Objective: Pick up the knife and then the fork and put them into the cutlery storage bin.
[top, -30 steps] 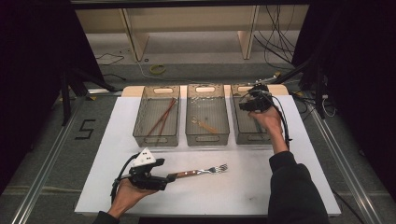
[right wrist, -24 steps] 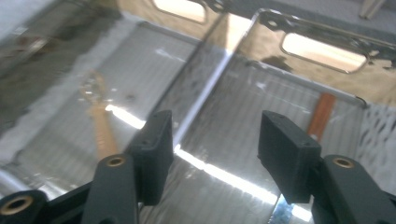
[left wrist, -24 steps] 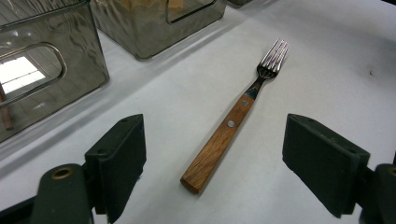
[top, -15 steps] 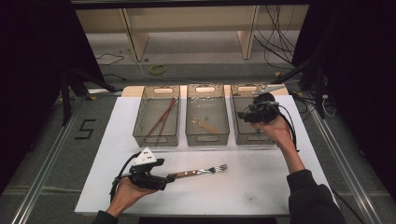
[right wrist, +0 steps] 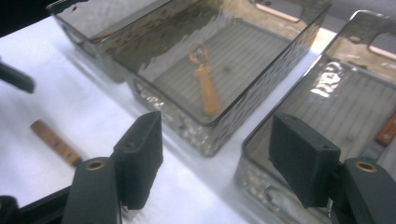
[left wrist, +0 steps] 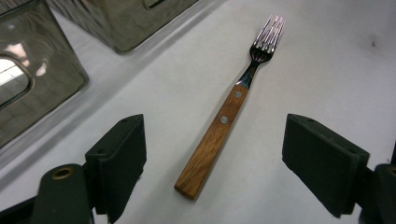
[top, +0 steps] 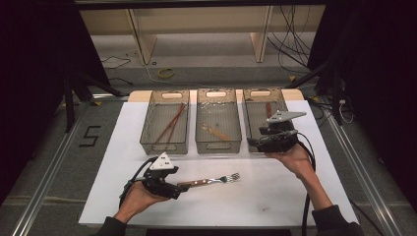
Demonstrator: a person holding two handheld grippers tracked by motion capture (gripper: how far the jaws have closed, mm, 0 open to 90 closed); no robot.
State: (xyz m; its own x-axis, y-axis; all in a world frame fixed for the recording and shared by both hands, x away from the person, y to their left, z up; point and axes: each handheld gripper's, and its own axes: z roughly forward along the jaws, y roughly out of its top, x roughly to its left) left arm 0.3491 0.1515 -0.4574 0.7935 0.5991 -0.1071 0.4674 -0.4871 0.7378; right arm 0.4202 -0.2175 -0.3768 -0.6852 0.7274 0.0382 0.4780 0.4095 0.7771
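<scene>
The left gripper point(left wrist: 212, 163), jaws wide apart, straddles the fork's point(left wrist: 219, 133) wooden handle; close squarely on it. The right gripper point(right wrist: 217, 158), empty, has just been opening; the fork tines point toward one o'clock.

Black tongs point(top: 179, 188), grey triangular plates (black cables trailing), dark sleeves point(top: 334, 222).

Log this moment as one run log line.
left gripper: open, fork between fingers, unheld | right gripper: open, empty, fingers just opening, at right bin
</scene>
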